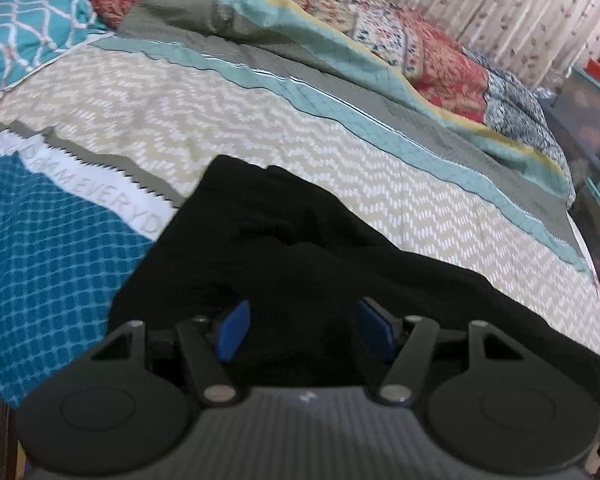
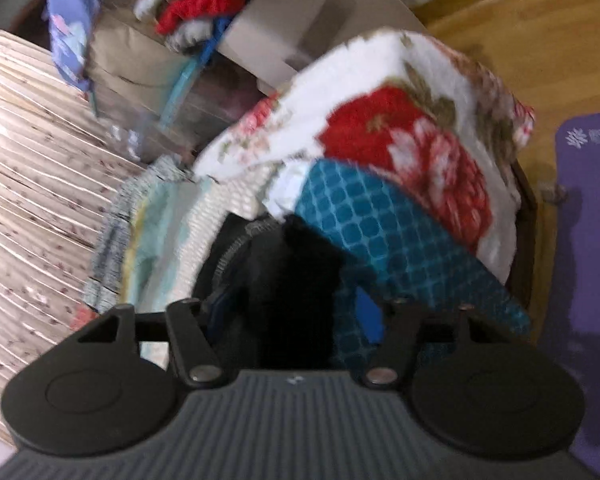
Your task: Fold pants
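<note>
Lying across the bed, the black soft-fabric pants (image 1: 300, 264) sit bunched on the chevron-patterned beige and white bedspread (image 1: 260, 128), spreading from near the left gripper (image 1: 300, 328) out toward the right edge of the left wrist view. Left gripper jaws stand partly apart, blue pads (image 1: 234, 332) on each side, dark cloth filling the gap between them; pads don't visibly press the fabric, so whether it's gripped can't be told. Beside the pants on the left: blue checked blanket (image 1: 40, 280) and a white band with grey printed lettering (image 1: 112, 196). Further back, a grey and teal strip of quilt (image 1: 300, 92), a red floral patchwork quilt (image 1: 420, 52) heaped along the far side, a teal lattice-print pillow (image 1: 24, 36) at top left, and a pale curtain with small leaf print (image 1: 520, 4) behind.

Right wrist view is blurred. Right gripper (image 2: 292, 320) also has jaws partly apart, with a fold of the black pants (image 2: 292, 280) running up between them; one blue pad shows on the right side, the left one is mostly hidden by cloth. Contact with the pads is unclear, hold can't be told. Pants here lie on the bed edge, next to the blue checked blanket (image 2: 380, 240) and under a white fleece blanket with big red flowers (image 2: 380, 120). Wooden floor (image 2: 500, 12) and a purple mat (image 2: 588, 240) at right, cardboard boxes with piled clothes (image 2: 204, 4) at the top.
</note>
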`<state>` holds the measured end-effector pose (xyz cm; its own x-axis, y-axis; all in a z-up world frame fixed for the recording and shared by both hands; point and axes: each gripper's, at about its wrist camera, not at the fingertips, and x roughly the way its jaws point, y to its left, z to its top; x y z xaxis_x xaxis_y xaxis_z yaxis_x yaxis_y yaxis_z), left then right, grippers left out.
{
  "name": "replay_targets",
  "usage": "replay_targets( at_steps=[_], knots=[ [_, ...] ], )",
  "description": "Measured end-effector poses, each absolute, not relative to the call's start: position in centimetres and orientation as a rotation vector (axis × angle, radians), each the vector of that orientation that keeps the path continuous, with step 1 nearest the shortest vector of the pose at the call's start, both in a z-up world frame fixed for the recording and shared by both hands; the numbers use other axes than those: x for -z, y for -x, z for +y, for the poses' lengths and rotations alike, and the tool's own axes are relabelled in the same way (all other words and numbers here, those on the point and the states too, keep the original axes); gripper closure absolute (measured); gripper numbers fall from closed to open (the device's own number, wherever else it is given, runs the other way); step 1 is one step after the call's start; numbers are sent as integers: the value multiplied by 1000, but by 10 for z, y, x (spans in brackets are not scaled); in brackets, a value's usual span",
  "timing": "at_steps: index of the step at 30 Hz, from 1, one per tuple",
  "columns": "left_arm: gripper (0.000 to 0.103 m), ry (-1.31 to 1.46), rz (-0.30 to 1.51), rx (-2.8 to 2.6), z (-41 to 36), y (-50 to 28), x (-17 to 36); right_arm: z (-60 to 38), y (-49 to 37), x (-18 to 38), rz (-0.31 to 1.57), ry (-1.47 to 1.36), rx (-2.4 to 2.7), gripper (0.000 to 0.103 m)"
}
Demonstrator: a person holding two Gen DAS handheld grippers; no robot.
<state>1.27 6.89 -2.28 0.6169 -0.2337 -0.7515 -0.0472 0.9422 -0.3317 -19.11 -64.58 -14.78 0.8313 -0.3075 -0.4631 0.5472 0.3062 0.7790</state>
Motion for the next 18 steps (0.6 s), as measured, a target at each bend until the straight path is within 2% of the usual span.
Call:
replay_targets(
  at_steps=[2, 4, 7, 13, 18],
  knots=[
    [43, 343, 896, 107, 73, -9, 22, -642, 189, 144, 280, -1103, 613, 57],
    [43, 344, 889, 114, 74, -7, 22, -638, 192, 138, 294, -1083, 625, 77],
    [43, 347, 882, 124, 73, -6, 21, -625, 198, 116, 286, -1028, 621, 87],
    [43, 376, 866, 140, 81, 1, 21, -574, 187, 48, 232, -831, 462, 89],
    [43, 399, 831, 137, 94, 13, 19, -471, 152, 14, 365, -544, 208, 89]
  ],
)
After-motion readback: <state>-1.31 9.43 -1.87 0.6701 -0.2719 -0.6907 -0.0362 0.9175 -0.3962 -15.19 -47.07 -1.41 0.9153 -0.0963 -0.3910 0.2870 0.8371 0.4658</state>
